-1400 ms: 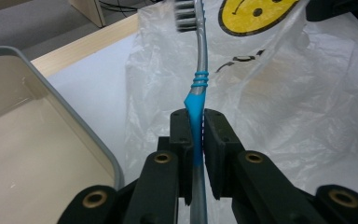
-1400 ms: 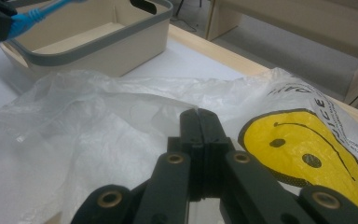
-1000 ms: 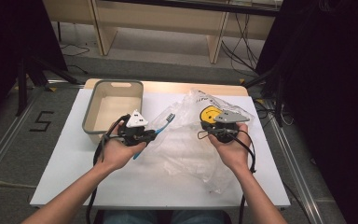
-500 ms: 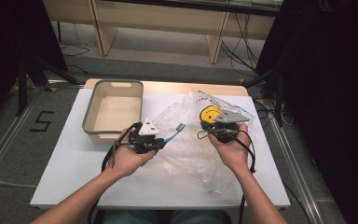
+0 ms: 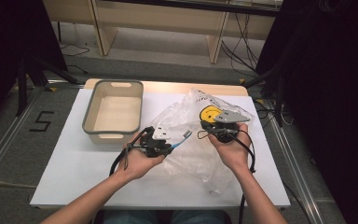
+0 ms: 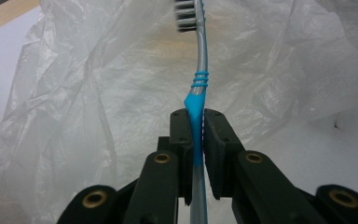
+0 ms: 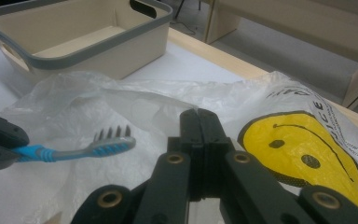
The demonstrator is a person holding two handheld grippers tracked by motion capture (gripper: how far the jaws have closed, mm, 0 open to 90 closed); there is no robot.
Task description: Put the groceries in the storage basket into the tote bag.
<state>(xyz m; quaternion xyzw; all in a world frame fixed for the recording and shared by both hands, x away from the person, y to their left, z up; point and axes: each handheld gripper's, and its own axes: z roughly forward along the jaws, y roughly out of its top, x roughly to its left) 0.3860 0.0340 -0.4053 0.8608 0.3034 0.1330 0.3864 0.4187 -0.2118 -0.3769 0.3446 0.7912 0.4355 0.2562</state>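
Beige bin [image 5: 113, 112] beside plastic bag [image 5: 200, 149]; toothbrush [image 6: 198, 88] over bag

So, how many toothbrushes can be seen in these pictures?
1. The toothbrush is clamped by its handle in the left gripper, its bristled head over the plastic bag. More could be hidden inside the crumpled bag.

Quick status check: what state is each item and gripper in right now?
Toothbrush: clamped by its handle in the left gripper, head out over the bag.
Plastic bag: crumpled on the table, an edge pinched by the right gripper.
Bin: upright, nothing inside.
Left gripper: shut on the toothbrush.
Right gripper: shut on the bag.
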